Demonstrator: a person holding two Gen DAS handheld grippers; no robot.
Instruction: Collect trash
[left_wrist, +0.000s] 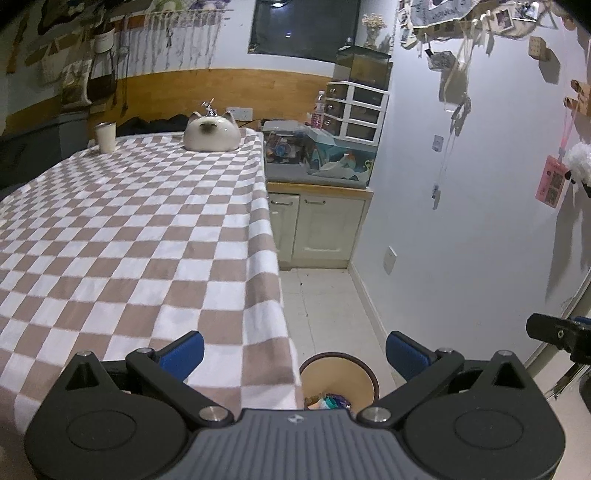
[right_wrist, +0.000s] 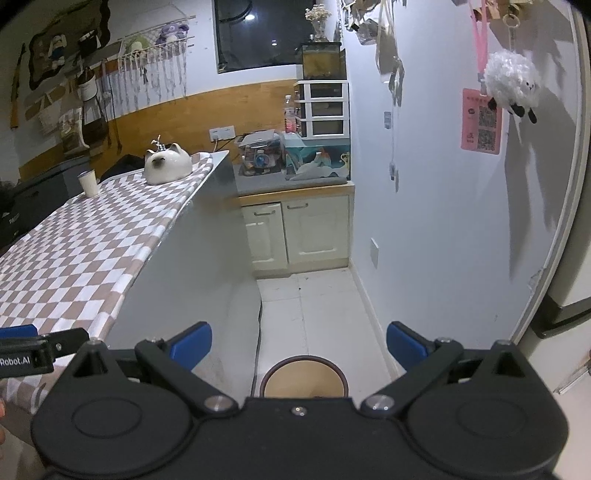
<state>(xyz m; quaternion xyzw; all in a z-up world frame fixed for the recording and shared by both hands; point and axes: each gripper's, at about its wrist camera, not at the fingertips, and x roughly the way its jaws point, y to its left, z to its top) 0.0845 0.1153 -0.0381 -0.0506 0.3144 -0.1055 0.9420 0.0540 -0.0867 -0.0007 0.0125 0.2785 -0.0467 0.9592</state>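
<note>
A: What step do you make this? Both pairs of fingers look idle to me.

B: Agreed. The left gripper (left_wrist: 294, 352) has its blue fingers (left_wrist: 183, 353) spread wide with nothing between them, and the right gripper (right_wrist: 299, 345) is the same: released, empty.

A: And the trash?

B: The only trash I can see is already in the bin (left_wrist: 369, 373), which stands on the floor just below and ahead of the left fingers, tucked against the hanging edge of the cloth. There are some colourful wrappers (left_wrist: 327, 401) at its bottom. In the right wrist view the same bin (right_wrist: 273, 376) sits directly under the gap between the fingers.

A: So a drop looks done, or the job is near its end?

B: That's my guess. The tabletop (left_wrist: 129, 229), off to the left of the left fingers, shows only its brown-and-white checked cloth, a cat-shaped ceramic piece (left_wrist: 210, 133) at the far end and a pale cup (left_wrist: 105, 137) beside it. Neither looks like litter.

A: Next move, then?

B: Scan the tabletop and floor (right_wrist: 317, 306) for leftovers; if any, reach out with fingers kept apart, then close on it.

A: The room?

B: Narrow and dim, white wall on the right, a low cabinet (right_wrist: 299, 229) far ahead.
</note>
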